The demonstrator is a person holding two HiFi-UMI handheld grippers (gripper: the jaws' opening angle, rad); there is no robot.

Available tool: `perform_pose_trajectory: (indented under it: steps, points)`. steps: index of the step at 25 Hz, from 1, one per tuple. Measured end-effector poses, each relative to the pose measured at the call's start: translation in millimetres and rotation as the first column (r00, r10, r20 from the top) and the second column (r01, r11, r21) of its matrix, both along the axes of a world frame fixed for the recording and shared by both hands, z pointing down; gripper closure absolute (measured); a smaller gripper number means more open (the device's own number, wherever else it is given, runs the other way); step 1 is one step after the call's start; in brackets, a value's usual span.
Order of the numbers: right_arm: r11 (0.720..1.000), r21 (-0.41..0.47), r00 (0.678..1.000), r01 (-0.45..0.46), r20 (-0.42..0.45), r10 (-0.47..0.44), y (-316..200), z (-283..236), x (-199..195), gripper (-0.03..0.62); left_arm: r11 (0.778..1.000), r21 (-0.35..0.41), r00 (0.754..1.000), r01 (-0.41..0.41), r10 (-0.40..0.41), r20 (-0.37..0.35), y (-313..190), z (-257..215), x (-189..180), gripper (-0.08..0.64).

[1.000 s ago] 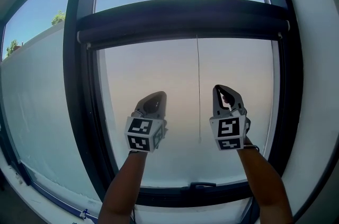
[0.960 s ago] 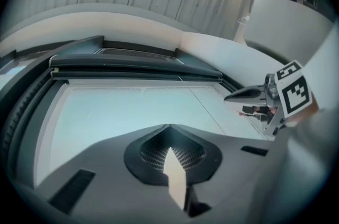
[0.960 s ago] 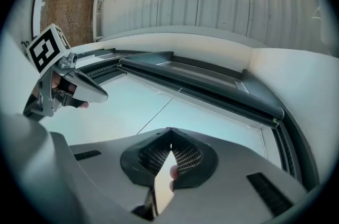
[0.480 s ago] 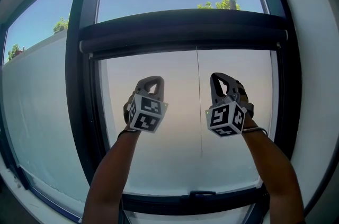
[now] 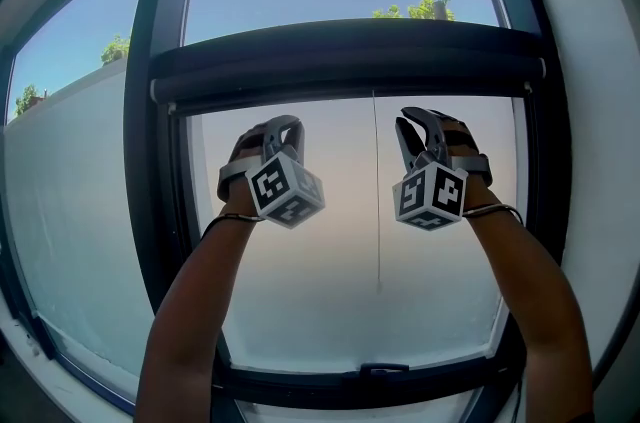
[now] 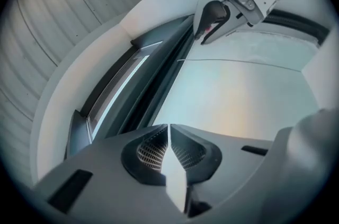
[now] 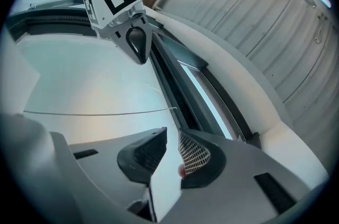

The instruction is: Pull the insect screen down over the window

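The insect screen's dark bar [image 5: 340,61] runs across the window near the top, with the screen rolled up behind it. A thin pull cord [image 5: 377,211] hangs from the bar's middle in front of the pale glass. My left gripper [image 5: 285,124] is held up just under the bar, left of the cord, shut with nothing in it [image 6: 168,133]. My right gripper [image 5: 415,118] is at the same height, just right of the cord. Its jaws are opening with a narrow gap and nothing between them [image 7: 172,135]. The cord [image 7: 95,112] passes ahead of them, untouched.
A dark window frame [image 5: 150,211] surrounds the pane, with a small handle [image 5: 383,372] on the bottom rail. A second pane [image 5: 70,211] lies to the left. The white wall reveal [image 5: 590,111] curves close on the right.
Both grippers have risen from mid-pane to just under the bar. The right jaws have parted a little.
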State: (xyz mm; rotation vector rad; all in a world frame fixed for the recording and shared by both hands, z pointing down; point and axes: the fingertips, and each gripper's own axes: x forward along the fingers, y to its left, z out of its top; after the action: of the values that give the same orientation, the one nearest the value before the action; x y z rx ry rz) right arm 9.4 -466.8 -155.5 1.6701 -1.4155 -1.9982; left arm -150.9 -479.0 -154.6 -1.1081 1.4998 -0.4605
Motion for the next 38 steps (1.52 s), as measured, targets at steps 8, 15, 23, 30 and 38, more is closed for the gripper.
perform_pose_trajectory:
  steps: [8,15,23,30,38]
  points:
    - [0.989,-0.023,0.986,-0.149,-0.085,0.147,-22,-15,7,0.454,0.991,0.021,0.987,0.131,-0.132,0.086,-6,-20,0,0.368]
    - [0.971,-0.028,0.964,-0.238,-0.132,0.232,-31,-30,8,0.379,0.976,0.068,0.963,0.205,-0.214,0.163,-7,-21,-1,0.322]
    - [0.949,-0.043,0.939,-0.313,-0.163,0.302,-44,-35,12,0.376,0.96,0.063,0.94,0.272,-0.279,0.198,-12,-28,-11,0.294]
    - [0.924,-0.068,0.912,-0.375,-0.206,0.355,-50,-36,15,0.371,0.951,-0.002,0.932,0.309,-0.303,0.198,-25,-33,-15,0.282]
    - [0.915,-0.065,0.901,-0.397,-0.22,0.375,-55,-39,16,0.363,0.944,-0.025,0.925,0.329,-0.317,0.208,-30,-32,-14,0.259]
